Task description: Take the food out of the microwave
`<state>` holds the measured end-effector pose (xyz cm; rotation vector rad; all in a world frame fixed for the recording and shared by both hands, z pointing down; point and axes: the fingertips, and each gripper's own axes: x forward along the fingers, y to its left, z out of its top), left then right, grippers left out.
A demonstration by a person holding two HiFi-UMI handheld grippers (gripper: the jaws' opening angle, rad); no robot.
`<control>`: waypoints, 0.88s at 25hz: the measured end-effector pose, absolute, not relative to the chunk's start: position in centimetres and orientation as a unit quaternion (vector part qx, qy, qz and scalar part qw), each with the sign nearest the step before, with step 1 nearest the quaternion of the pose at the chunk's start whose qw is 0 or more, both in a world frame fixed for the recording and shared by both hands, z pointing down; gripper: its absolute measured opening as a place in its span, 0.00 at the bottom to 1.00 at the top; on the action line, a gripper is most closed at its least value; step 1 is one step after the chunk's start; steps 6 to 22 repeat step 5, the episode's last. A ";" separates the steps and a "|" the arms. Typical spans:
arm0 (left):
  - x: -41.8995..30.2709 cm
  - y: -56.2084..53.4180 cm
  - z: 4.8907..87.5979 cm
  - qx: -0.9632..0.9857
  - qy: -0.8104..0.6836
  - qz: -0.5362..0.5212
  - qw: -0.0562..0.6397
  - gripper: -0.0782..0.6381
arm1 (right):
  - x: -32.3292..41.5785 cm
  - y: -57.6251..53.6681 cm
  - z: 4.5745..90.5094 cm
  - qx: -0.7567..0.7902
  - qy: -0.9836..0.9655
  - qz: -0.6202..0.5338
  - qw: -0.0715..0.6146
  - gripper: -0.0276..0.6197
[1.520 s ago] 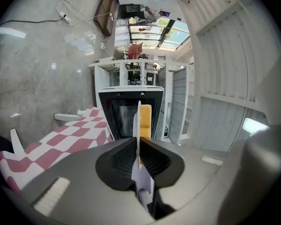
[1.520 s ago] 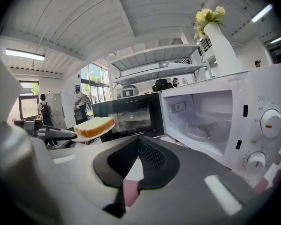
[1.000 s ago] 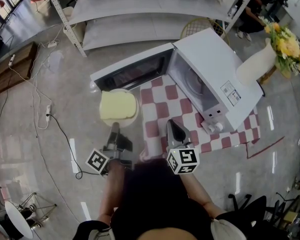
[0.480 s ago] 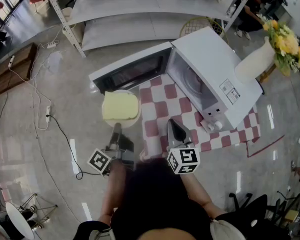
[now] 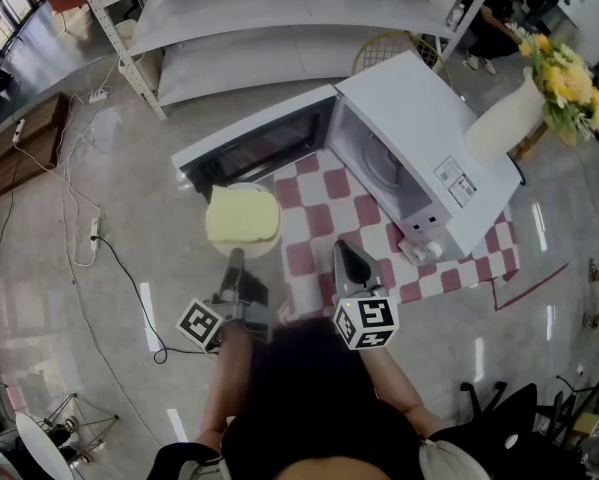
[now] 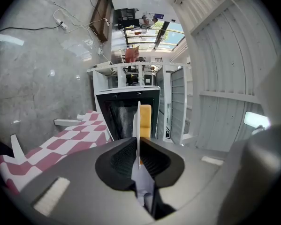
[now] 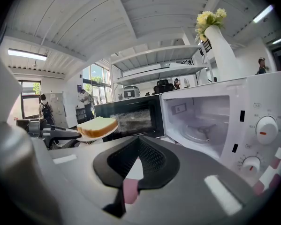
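A slice of pale yellow bread (image 5: 243, 215) lies on a small white plate (image 5: 241, 249). My left gripper (image 5: 235, 261) is shut on the plate's near rim and holds it level, in front of the open dark door (image 5: 264, 143) of the white microwave (image 5: 419, 138). In the left gripper view the plate (image 6: 139, 121) shows edge-on between the pads, with the bread (image 6: 145, 118) beside it. My right gripper (image 5: 343, 251) hovers over the chequered cloth (image 5: 319, 218), shut and holding nothing. From the right gripper view the bread (image 7: 97, 125) is at the left and the microwave's empty cavity (image 7: 201, 121) at the right.
A white vase of yellow flowers (image 5: 499, 123) stands behind the microwave at the right. A metal shelf rack (image 5: 279, 18) runs along the back. Cables (image 5: 89, 238) trail over the grey glossy surface at the left. A person (image 5: 499, 13) is at the far back right.
The plate with the bread has edged slightly to the right in the left gripper's hold. The right gripper has kept still.
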<state>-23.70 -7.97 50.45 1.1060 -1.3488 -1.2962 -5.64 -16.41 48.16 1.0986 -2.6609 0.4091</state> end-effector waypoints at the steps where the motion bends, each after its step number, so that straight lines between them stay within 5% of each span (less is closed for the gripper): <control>1: -23.7 -8.0 50.5 0.451 -0.549 -0.527 0.466 0.15 | -5.7 -16.4 48.2 0.375 -0.909 0.140 0.117 0.04; 22: -23.6 -8.3 50.6 0.452 -0.548 -0.526 0.468 0.15 | -5.9 -16.4 48.3 0.374 -0.909 0.141 0.119 0.04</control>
